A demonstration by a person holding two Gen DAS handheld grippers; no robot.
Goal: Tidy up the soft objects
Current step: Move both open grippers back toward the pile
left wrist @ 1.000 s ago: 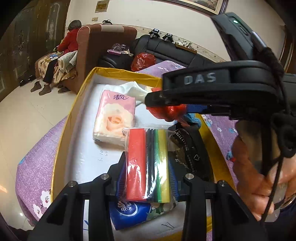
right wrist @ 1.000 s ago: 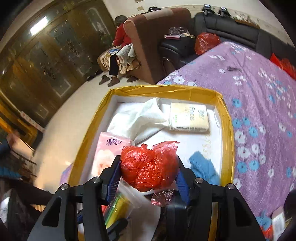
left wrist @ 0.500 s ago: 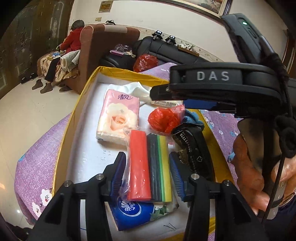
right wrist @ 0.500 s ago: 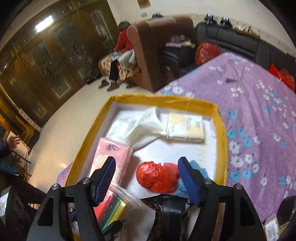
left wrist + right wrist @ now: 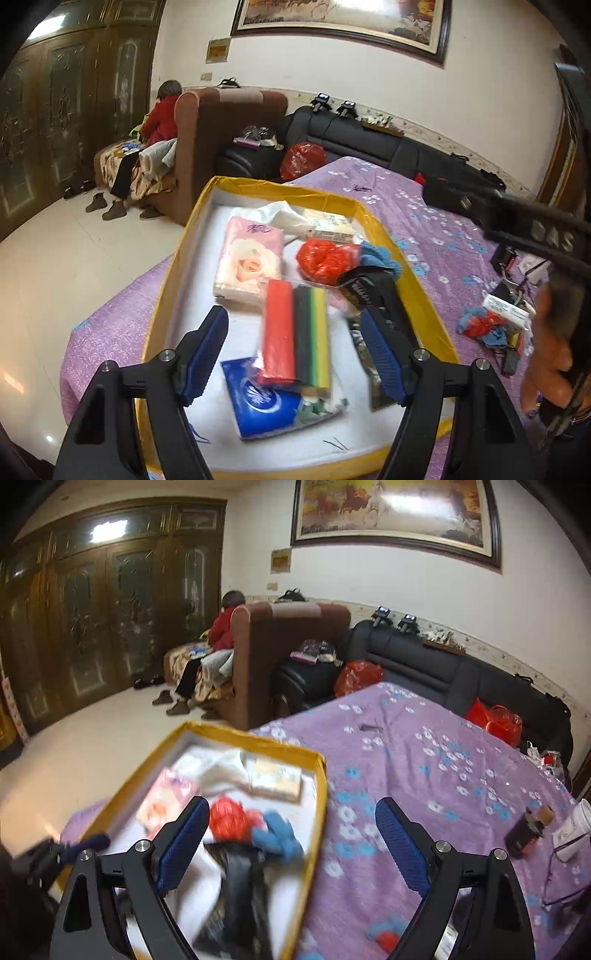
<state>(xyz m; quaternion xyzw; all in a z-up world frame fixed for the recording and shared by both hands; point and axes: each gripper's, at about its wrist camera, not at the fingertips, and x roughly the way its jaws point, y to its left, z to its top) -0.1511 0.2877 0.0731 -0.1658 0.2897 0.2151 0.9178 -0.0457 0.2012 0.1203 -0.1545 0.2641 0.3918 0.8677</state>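
A yellow-rimmed box lies on the purple bedspread. Inside it are a pink tissue pack, a red plastic bag, a blue knit piece, a black pouch, a blue tissue pack and a clear bag of red, green and yellow strips. My left gripper hovers over the strip bag, its jaws opening, pads clear of the bag. My right gripper hangs above the box's right rim, jaws opening wide with nothing between them. The red bag lies below it in the box.
Loose items lie on the bedspread right of the box. A paper cup and a dark box stand far right. A black sofa and brown armchair stand behind; a person in red sits there.
My left gripper let go of the strip bag, which now rests in the box, and drew back. My right gripper dropped the red bag into the box, opened wide, then rose and swung right.
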